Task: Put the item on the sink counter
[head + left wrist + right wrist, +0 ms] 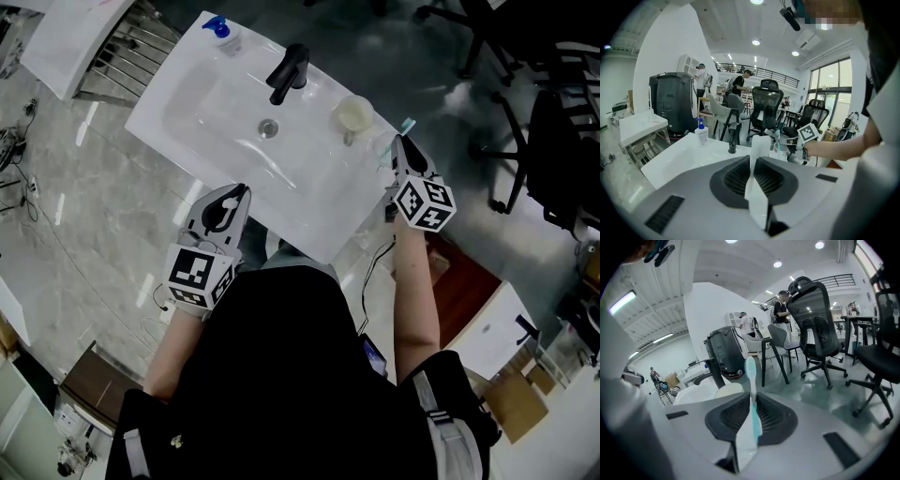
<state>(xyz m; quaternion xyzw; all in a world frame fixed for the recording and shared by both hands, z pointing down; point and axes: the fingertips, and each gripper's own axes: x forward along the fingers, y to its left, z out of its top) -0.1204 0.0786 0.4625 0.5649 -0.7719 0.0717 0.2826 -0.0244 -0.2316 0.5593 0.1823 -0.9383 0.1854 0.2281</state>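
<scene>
A teal and white toothbrush (751,380) stands upright between the jaws of my right gripper (751,427), which is shut on its handle. In the head view that right gripper (398,142) hangs over the right end of the white sink counter (309,220), with the brush head (408,124) just right of a cream cup (353,114). My left gripper (239,192) rests at the counter's near edge. Its jaws (757,178) are shut and I see nothing between them. A black faucet (289,73) stands behind the basin.
A soap bottle with a blue pump (223,33) stands at the counter's far left corner. Black office chairs (553,141) stand to the right, and a second white basin on a rack (75,42) lies at the upper left. People stand far off (738,84).
</scene>
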